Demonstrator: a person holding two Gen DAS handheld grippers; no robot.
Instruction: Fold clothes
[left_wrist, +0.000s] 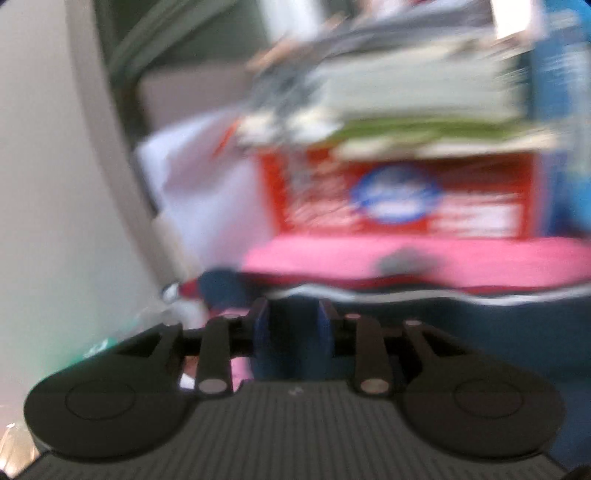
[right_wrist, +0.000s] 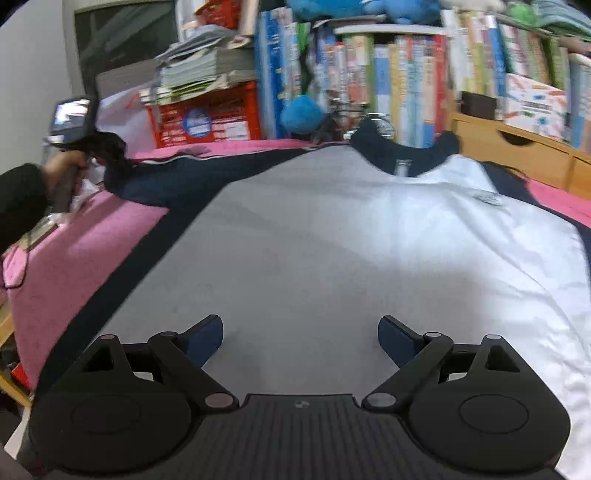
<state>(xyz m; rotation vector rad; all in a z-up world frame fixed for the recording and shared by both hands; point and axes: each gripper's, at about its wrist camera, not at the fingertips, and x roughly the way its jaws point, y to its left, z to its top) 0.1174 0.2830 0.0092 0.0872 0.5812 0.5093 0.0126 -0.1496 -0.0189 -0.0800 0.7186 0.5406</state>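
Nearest the right wrist camera, the right gripper (right_wrist: 297, 332) hangs just above the jacket (right_wrist: 332, 236), its jaws wide apart and holding nothing. The jacket is the biggest thing in view: it lies spread flat on the pink blanket (right_wrist: 70, 266), its pale grey-white panel facing up, navy along the edges and at the collar (right_wrist: 402, 149), which points toward the bookshelf (right_wrist: 388, 70). A navy sleeve (right_wrist: 155, 177) stretches off to the left across the blanket. At its far end the left gripper (right_wrist: 107, 147) meets the cloth, held in a hand (right_wrist: 64, 166) in a dark cuff. The left wrist view is badly blurred by motion; there the left gripper (left_wrist: 293, 317) has its blue pads (left_wrist: 261, 325) close together with navy fabric (left_wrist: 291, 332) between them, so it appears clamped on the sleeve. Behind the blanket sit a red crate (right_wrist: 210, 118) under a stack of papers (right_wrist: 199, 70), and a wooden drawer unit (right_wrist: 517, 147) to the right.
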